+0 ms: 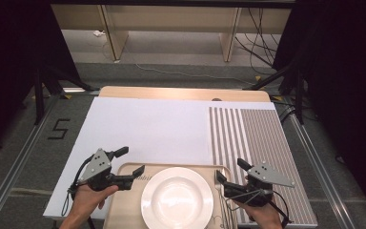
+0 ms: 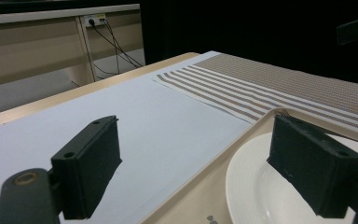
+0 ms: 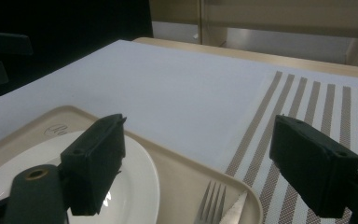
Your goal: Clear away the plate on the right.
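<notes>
Wooden counter [image 1: 181, 92] under white sheet [image 1: 147, 129]. Bottom center: beige tray [image 1: 126, 205] carrying white plate [image 1: 177, 199], fork [image 1: 218, 187] and knife [image 3: 233, 208] at its right edge. Left gripper [image 1: 132, 162] wide open, empty, straddling tray's left corner; right gripper [image 1: 229, 170] wide open, empty, over cutlery. Striped placemat [image 1: 257, 138] beyond, right.

Ahead of me a white sheet [image 1: 147, 126] covers the wooden table [image 1: 181, 93]; a striped placemat [image 1: 262, 143] lies at its right. Cables [image 1: 257, 43] trail across the floor beyond.
</notes>
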`<state>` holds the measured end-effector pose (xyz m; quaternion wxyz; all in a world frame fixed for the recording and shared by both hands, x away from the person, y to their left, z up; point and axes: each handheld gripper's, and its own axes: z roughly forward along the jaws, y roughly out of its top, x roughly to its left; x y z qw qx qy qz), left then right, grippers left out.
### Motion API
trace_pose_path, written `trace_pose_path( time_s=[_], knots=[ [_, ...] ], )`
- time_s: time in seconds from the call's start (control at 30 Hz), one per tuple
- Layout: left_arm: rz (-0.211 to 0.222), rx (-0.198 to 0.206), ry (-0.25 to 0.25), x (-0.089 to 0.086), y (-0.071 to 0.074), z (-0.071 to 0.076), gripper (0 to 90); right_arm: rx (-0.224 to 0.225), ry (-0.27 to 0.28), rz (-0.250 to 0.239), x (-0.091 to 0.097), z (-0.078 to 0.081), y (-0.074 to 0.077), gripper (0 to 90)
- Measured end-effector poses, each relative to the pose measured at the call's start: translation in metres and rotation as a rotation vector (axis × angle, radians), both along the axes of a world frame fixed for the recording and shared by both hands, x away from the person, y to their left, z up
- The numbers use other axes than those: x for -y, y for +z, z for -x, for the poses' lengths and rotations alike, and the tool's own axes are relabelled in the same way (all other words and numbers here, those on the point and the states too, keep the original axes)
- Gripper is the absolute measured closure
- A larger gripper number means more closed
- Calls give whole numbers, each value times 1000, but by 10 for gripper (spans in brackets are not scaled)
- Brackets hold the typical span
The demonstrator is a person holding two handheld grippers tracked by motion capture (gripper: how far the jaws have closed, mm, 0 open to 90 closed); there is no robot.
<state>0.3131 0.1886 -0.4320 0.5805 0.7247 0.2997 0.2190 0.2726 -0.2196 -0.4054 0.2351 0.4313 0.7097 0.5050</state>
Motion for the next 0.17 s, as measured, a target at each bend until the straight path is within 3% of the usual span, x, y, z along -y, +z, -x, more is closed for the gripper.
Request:
trace_pose_path(
  time_s=[0.17],
  knots=[
    [0,0,0,0,0,0,158,0,2,-10,0,-1,0,183]
  ],
)
